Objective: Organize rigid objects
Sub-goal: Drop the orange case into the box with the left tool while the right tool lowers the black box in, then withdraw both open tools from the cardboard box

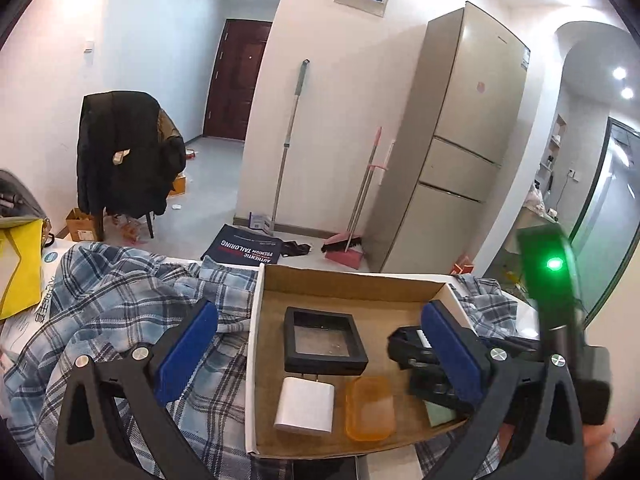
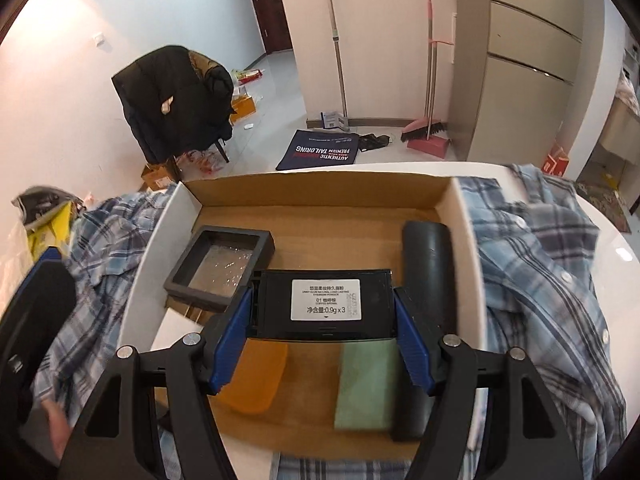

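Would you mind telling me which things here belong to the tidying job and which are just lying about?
Part of the job:
- cardboard box
- black case with a white label, held in the right gripper
- black frame
- white charger
- orange dish
- green block
- black tube
- left gripper, open

Just lying about:
- plaid shirt
- broom
- fridge
- chair with a coat

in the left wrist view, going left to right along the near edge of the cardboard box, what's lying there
white charger block → orange translucent tray → pale green piece, which is partly hidden behind the left gripper's right finger. The black frame lies farther back, so it is left out.
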Tool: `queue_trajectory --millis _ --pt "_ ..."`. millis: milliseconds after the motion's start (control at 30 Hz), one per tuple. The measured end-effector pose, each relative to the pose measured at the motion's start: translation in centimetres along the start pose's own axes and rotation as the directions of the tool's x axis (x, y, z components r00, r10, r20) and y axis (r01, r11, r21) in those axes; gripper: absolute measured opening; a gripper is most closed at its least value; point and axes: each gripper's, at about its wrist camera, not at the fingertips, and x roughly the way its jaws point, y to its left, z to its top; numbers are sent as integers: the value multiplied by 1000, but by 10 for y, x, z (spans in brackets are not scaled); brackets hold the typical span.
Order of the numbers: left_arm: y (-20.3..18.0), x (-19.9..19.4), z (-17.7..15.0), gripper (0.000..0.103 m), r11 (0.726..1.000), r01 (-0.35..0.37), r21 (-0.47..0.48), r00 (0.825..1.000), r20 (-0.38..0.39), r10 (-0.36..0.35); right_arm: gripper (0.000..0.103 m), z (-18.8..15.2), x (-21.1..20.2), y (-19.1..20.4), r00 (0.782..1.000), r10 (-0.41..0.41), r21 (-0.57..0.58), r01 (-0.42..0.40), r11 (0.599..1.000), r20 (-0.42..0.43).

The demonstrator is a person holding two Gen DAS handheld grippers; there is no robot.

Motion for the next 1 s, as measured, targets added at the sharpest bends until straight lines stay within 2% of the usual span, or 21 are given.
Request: queue_trajectory --millis 133,200,467,500,567,633,800,1000 --pt "3 1 -1 103 1000 -14 -18 1000 3 15 67 0 15 7 1000 11 -7 -11 1000 -16" --pt "5 2 0 103 998 -52 -37 999 5 53 67 -1 19 8 1000 14 -9 -14 1000 -21" --pt "8 7 -1 103 998 -44 -42 999 -14 44 67 0 26 12 999 34 -15 -34 999 -17" --pt "8 7 -1 103 998 -44 -43 999 -15 43 69 0 26 13 999 43 -12 -43 999 -16" --pt "8 5 0 103 998 -38 -46 999 -9 37 83 0 21 11 999 36 -7 -36 999 -3" --pt "10 0 3 103 998 -40 -57 999 13 41 85 1 11 8 999 5 10 -5 1000 47" --pt "10 -25 22 103 997 -20 -78 997 69 26 86 3 -25 -10 996 34 44 -37 998 77" --pt "-11 -76 40 103 1000 -31 2 988 148 31 86 -14 -98 -22 987 38 -18 -35 999 157"
